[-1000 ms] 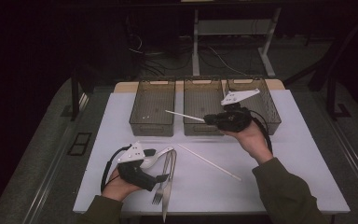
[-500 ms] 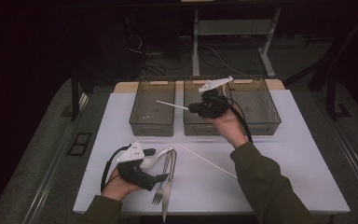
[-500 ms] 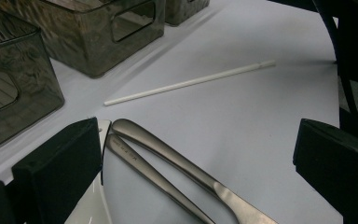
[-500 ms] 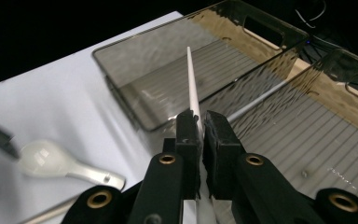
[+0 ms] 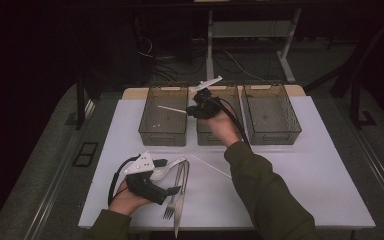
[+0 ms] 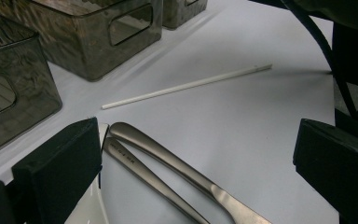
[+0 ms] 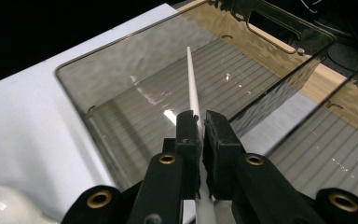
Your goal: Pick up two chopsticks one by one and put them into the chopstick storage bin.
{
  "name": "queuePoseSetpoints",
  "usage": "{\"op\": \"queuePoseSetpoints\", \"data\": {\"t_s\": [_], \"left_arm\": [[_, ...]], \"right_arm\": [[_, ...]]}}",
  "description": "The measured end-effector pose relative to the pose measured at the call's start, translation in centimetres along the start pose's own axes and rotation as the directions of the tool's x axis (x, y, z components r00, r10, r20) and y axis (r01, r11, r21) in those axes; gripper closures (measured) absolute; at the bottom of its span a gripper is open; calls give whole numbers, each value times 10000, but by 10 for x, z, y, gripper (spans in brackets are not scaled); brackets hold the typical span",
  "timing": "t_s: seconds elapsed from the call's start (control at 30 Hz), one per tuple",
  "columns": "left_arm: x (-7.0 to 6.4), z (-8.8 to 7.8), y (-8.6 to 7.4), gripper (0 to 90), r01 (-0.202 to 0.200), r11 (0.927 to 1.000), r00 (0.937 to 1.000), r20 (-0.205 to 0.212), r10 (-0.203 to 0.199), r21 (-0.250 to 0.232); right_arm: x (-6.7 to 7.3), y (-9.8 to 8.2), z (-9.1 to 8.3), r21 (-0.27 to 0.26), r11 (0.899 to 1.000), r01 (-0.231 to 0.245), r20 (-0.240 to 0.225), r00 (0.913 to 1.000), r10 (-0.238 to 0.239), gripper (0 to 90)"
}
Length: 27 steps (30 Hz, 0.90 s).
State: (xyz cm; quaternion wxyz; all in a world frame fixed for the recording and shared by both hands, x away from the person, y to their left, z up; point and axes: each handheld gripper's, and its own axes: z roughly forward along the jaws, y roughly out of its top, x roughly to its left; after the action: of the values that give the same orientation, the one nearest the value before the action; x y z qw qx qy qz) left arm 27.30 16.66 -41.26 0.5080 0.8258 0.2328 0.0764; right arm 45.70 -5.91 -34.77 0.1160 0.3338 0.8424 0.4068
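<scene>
Right gripper [image 7: 199, 128] is clamped down on a thin white stick [image 7: 192, 79], jaws pinched tight around it near one end. From the high view the right gripper [image 5: 195, 107] sits up at the back of the worktop [image 5: 305, 170], roughly over the seam between the left bin [image 5: 164, 116] and the middle bin [image 5: 219, 135]. The stick [image 5: 171, 109] pokes out sideways to the left, so most of its length hangs over the left bin. In the right gripper view it runs straight away from the jaws with the ribbed floor of that bin [image 7: 168, 107] underneath it, and I can't tell how high above the floor it is.

So the thing that matters: the stick's long axis runs across the bin, not along its longer side. My guess is it's headed into that left bin, and if it's let go it looks like it'd fit, but a slight turn to line it up lengthwise would be safer (just a guess).

Left gripper [image 5: 172, 190] rests low at the front left of the worktop, jaws spread wide and holding nothing. Right by it are a fork [image 5: 172, 197], a knife [image 5: 179, 210] and a white spoon [image 5: 162, 170]. A second white stick [image 6: 186, 86] lies flat on the worktop just beyond the cutlery, angled diagonally, and the left hand is clearly the nearer one to it. The right bin [image 5: 271, 112] is well apart from all this.
</scene>
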Motion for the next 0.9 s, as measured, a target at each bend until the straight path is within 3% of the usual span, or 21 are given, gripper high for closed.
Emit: {"op": "queuePoseSetpoints", "data": {"t_s": [0.43,0.9], "left_arm": [[0,1,0,1,86,9999,9999,64,-85,-102],[0,1,0,1,55,10000,9999,113,-54,-83]], "right_arm": [[-2,12,48,510,9979,-389,329,9988,373,844],[3,14,74,961,9947,-361,323,9989,332,832]]}}
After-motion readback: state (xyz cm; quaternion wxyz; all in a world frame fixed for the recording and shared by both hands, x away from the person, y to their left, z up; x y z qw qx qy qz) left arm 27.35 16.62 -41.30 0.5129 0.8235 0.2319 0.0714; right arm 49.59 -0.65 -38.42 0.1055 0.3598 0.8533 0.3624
